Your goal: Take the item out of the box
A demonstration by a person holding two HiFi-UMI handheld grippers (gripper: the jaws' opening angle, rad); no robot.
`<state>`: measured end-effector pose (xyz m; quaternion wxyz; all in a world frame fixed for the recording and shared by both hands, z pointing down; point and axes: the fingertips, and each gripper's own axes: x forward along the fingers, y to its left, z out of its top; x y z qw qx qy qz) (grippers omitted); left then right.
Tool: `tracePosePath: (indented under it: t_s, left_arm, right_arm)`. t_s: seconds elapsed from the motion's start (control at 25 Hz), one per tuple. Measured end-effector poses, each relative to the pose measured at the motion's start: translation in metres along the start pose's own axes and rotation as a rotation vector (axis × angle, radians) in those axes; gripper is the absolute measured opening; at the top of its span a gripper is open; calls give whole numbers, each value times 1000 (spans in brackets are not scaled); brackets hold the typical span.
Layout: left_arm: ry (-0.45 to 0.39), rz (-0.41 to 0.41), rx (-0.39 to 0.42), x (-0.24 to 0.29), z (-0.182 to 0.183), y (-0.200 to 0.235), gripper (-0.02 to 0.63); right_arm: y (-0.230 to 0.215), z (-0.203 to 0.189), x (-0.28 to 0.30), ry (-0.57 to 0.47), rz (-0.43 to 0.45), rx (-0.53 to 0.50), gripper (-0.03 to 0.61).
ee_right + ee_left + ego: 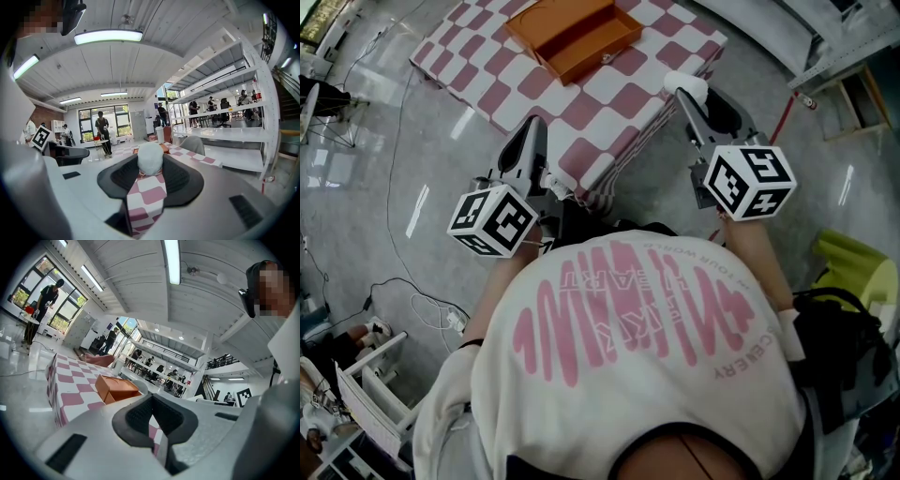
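Observation:
An open orange box [577,33] sits on the table with the pink-and-white checked cloth [525,84], at its far side. My right gripper [689,92] hovers over the table's near right edge, jaws closed on a pale, rounded white item [688,86]. In the right gripper view the item [150,157] sits between the dark pads [180,176], with the cloth [145,197] below. My left gripper [534,127] hangs at the table's near left corner, short of the box. In its own view the left gripper [152,401] has its pads together, holding nothing, and the box [115,387] lies ahead.
A cable [403,281] trails over the grey floor on the left. At the upper right stands a metal shelf frame [844,75]. A yellow-green object [853,262] and a black bag [844,347] sit at the right. Several people stand in the hall behind.

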<state>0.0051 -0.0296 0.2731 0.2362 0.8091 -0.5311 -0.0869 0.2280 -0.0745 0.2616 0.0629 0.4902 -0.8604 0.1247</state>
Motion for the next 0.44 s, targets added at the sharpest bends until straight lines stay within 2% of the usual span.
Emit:
tracePosePath:
  t_s: [0.44]
  left_arm:
    - [-8,0,2,13,6,3,8]
  right_arm:
    - [-9,6,11,-6,0,0,149]
